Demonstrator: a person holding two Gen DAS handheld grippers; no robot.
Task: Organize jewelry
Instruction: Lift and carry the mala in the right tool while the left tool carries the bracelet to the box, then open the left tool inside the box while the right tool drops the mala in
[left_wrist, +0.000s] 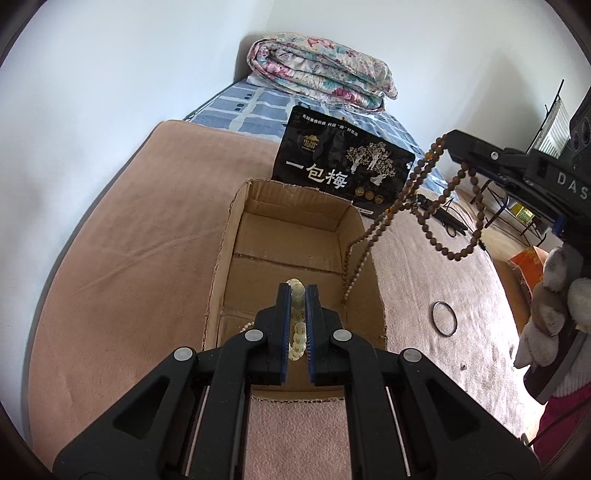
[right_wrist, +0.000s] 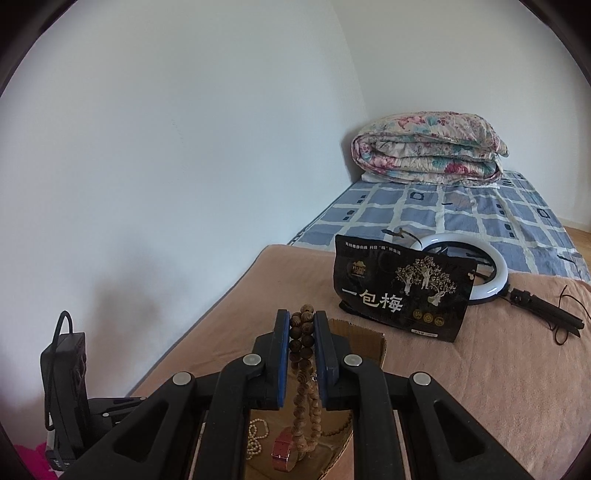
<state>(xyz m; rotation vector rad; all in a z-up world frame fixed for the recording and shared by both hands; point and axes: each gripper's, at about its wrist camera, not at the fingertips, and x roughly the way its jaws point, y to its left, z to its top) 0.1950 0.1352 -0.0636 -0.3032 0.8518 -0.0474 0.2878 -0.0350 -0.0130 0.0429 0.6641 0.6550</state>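
An open cardboard box (left_wrist: 295, 236) lies on a pink blanket. My left gripper (left_wrist: 297, 291) is shut on a pale yellow bead bracelet (left_wrist: 297, 325) and holds it over the near end of the box. My right gripper (right_wrist: 301, 317) is shut on a long brown wooden bead necklace (right_wrist: 301, 343), also seen in the left wrist view (left_wrist: 424, 173), whose loops hang down into the box's right side. In the right wrist view the box (right_wrist: 365, 339) holds a pearl strand (right_wrist: 255, 439) and a red-strapped watch (right_wrist: 284, 450). A silver bangle (left_wrist: 444, 318) lies on the blanket right of the box.
A black snack bag (left_wrist: 343, 162) stands behind the box. A folded floral quilt (left_wrist: 317, 70) lies on the blue checked bed. A ring light (right_wrist: 480, 273) with its stand lies behind the bag. A wall runs along the left.
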